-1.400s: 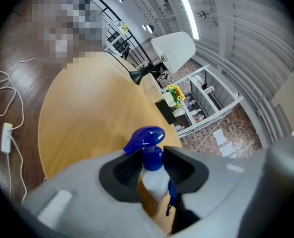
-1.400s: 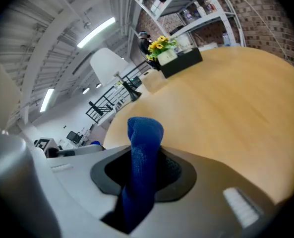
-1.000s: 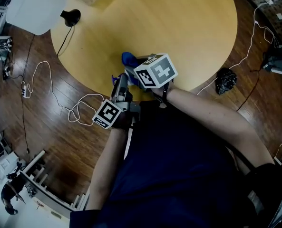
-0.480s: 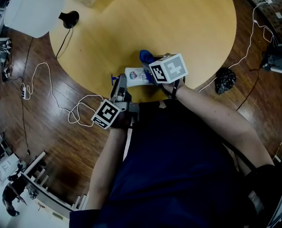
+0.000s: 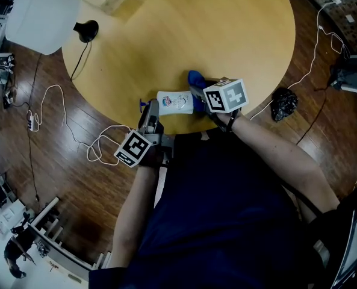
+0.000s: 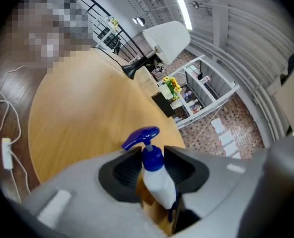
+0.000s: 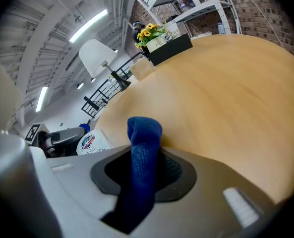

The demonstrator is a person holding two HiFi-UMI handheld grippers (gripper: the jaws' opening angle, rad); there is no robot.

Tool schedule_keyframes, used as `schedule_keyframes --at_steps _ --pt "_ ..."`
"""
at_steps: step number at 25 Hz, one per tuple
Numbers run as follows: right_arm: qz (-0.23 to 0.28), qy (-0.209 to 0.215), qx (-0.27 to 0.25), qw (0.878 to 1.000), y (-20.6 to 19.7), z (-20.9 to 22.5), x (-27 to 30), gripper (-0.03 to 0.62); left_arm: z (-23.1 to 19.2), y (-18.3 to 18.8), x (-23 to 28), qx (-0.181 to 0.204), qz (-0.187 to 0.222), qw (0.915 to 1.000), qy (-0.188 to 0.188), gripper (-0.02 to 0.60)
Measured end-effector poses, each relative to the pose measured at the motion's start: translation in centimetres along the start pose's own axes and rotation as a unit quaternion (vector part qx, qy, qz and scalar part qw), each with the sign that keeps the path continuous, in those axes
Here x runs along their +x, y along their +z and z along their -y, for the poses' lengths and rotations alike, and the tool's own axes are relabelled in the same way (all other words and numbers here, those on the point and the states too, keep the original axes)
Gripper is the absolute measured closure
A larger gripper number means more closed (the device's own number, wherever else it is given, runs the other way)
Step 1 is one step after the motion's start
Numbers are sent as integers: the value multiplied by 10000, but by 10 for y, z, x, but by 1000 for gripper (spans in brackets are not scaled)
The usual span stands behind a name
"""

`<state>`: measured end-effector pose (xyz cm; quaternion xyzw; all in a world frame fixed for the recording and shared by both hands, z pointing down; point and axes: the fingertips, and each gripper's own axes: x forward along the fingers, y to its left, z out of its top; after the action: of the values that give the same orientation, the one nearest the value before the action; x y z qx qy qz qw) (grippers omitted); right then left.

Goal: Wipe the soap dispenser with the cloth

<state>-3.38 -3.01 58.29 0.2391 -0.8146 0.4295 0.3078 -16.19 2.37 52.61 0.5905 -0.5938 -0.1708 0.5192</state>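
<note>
— Where's the soap dispenser (image 5: 175, 101)?
— Sideways at the near edge of the table (image 5: 226, 35). The left gripper (image 6: 154, 168) has its jaws closed on the blue neck, pump head poking out past them.
— And the cloth (image 7: 143, 152)?
— Pinched in the right gripper (image 7: 144, 171) jaws — just beside the bottle's other end; I can't tell if it touches.

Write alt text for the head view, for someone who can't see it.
Seen from above, the left gripper clamps the pump end of a white soap dispenser at the near edge of a round wooden table, while the right gripper holds a blue cloth beside its other end.
</note>
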Motion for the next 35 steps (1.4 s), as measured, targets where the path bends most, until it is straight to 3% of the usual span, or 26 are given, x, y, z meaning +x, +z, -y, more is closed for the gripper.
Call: schedule_keyframes --at_steps 7,13,17,19,21,22,25,26,27,28,30,32,33,35 --pt "262 -144 399 9988 3 7 -22 487 10 4 4 471 -119 9988 65 440" --pt "548 66 350 9979 15 -16 -40 487 13 2 -2 739 -100 9970 203 442" --pt "531 75 226 9983 11 -22 -46 487 21 4 -4 1154 -157 9926 331 442" --pt "491 -27 111 9987 8 -18 -49 487 39 2 -4 1689 -260 9848 312 444" --pt "406 -329 -218 9984 7 -6 -57 487 67 -6 -3 2632 -448 9634 221 447" --pt "321 -560 -508 9966 8 4 -62 487 82 -12 -1 3195 -582 9457 156 449" --pt "-234 -1304 -1502 9797 6 40 -69 487 105 -35 7 4790 -967 8724 -77 449" --pt "-494 -1484 -1715 9727 3 50 -70 487 107 -43 8 5153 -1071 8502 -144 449" --pt "-719 -1596 -1847 9671 0 56 -71 485 108 -49 8 5392 -1160 8339 -186 449" --pt "-881 -1651 -1919 9634 -4 62 -70 478 108 -53 7 5533 -1224 8237 -197 448" --pt "-1091 -1666 -1956 9602 -14 71 -67 442 105 -59 4 5686 -1286 8123 -191 440" --pt "-1180 -1636 -1913 9606 -24 76 -64 392 104 -65 2 5895 -1298 7969 -241 380" --pt "-1163 -1622 -1924 9608 -26 75 -63 366 103 -67 1 6035 -1321 7859 -263 321" --pt "-1076 -1618 -1967 9610 -29 71 -62 336 98 -73 3 6311 -1536 7599 -248 281"
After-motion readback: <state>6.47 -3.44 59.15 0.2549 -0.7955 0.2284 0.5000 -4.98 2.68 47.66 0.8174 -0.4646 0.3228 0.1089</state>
